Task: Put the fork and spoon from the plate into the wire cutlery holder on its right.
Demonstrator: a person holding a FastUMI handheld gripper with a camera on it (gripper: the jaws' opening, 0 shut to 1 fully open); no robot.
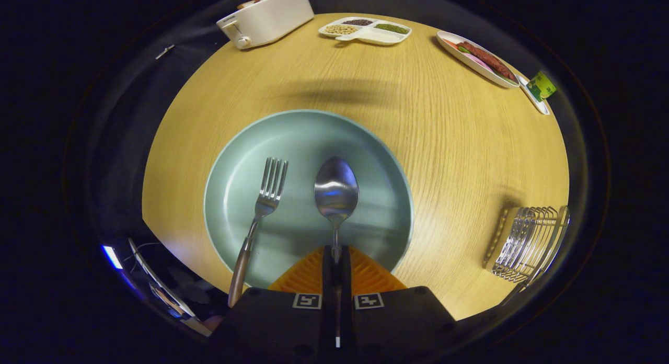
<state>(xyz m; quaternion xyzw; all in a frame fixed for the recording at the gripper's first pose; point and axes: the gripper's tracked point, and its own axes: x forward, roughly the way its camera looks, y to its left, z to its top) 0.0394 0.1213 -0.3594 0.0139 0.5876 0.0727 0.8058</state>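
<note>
A pale green plate (366,144) lies on the round wooden table just ahead of my fingers. The metal spoon (336,191) rests on it with its bowl pointing away, and its handle runs back between my two orange fingers (368,272). My gripper (336,257) is shut on the spoon's handle. Left of the spoon lies the fork (264,204), tines pointing away, its brown handle reaching over the plate's near rim. The wire cutlery holder (528,243) stands on the table to the right of the plate.
At the table's far side stand a white toaster (264,19), a divided white tray of beans and seeds (366,30), and a long white dish with sausages (478,58). A small green packet (541,86) lies beside that dish. Bare wood separates the plate and the holder.
</note>
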